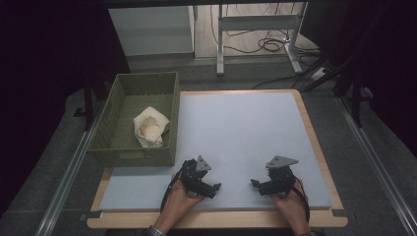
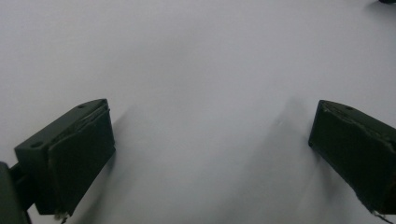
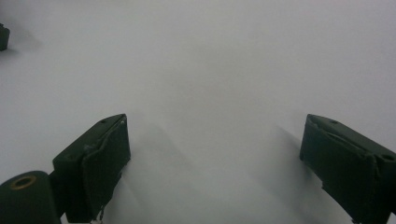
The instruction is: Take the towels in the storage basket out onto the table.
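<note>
High view: left gripper (image 1: pixel 217 186) and right gripper (image 1: pixel 254 183) lie low on the pale blue mat (image 1: pixel 246 128), lower middle of the frame, tips turned toward each other with a stretch of bare mat between. Each is held by a hand coming in from the bottom edge: left hand (image 1: pixel 179 201), right hand (image 1: pixel 290 204). Both sets of tongs stand wide with nothing in them (each gripper view has its two black pads far apart over plain mat).

Nearest thing: a cream cloth bundle (image 1: pixel 151 128), crumpled, lying inside the green woven basket (image 1: pixel 110 110) at the left of the frame, well apart from both grippers. The basket's near wall stands between the bundle and the left gripper. The basket sits just beside the mat's left edge, partly off the board.

Surface: the mat covers a light wooden tabletop (image 1: pixel 322 162). Around it is grey floor; at the top of the frame, white table legs (image 1: pixel 220 44) and loose black cables (image 1: pixel 268 44); the sides are dark.
</note>
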A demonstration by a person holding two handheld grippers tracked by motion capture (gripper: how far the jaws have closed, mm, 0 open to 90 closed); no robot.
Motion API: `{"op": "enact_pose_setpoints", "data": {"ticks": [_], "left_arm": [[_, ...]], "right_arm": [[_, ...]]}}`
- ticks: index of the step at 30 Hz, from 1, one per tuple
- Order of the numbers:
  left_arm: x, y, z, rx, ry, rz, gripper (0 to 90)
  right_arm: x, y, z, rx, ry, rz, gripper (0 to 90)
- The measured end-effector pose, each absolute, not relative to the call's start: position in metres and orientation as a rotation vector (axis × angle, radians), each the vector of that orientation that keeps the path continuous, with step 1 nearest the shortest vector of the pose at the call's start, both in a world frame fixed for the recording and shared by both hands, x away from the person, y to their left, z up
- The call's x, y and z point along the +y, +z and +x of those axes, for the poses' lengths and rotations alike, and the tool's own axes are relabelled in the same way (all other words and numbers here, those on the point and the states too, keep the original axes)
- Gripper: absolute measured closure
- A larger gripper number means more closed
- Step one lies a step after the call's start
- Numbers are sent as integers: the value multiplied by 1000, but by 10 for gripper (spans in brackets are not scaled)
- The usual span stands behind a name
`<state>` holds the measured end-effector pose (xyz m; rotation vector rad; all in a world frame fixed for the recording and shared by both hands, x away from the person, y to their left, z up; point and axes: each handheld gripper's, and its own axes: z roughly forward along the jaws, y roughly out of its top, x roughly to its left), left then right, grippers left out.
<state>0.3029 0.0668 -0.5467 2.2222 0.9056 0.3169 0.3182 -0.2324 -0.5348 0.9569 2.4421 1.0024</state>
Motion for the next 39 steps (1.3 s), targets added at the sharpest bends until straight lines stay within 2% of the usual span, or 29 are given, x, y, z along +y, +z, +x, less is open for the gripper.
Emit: {"op": "enact_pose_setpoints", "data": {"ticks": [39], "left_arm": [[63, -541, 303, 880, 285, 2225, 19]], "right_arm": [[-233, -535, 318, 2442, 1002, 957, 87]]}}
